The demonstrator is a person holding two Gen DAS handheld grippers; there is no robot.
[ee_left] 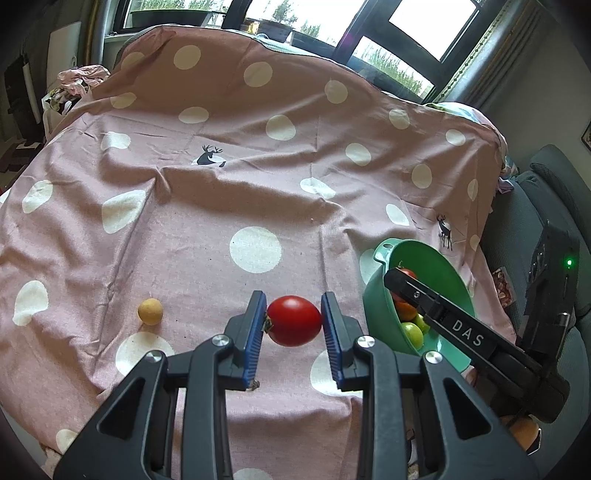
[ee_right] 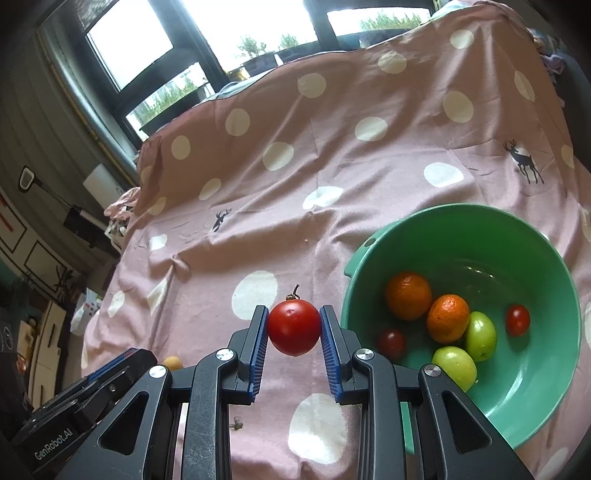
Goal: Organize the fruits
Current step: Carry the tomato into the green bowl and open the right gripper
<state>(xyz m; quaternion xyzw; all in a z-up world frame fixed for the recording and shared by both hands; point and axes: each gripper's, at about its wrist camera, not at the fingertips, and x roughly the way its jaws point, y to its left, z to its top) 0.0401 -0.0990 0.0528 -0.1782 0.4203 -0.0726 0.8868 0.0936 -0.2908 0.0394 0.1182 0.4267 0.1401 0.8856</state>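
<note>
My left gripper is shut on a red tomato, held above the pink dotted cloth. My right gripper is shut on another red tomato with a stem, just left of the green bowl. The bowl holds two oranges, two green fruits and two small dark red tomatoes. In the left wrist view the bowl stands at the right, with the right gripper's body reaching over it. A small yellow fruit lies on the cloth to the left.
The cloth rises over a hump at the back, under the windows. A grey sofa stands to the right. An orange fruit shows at the lower right of the left wrist view. A small dry stem lies on the cloth.
</note>
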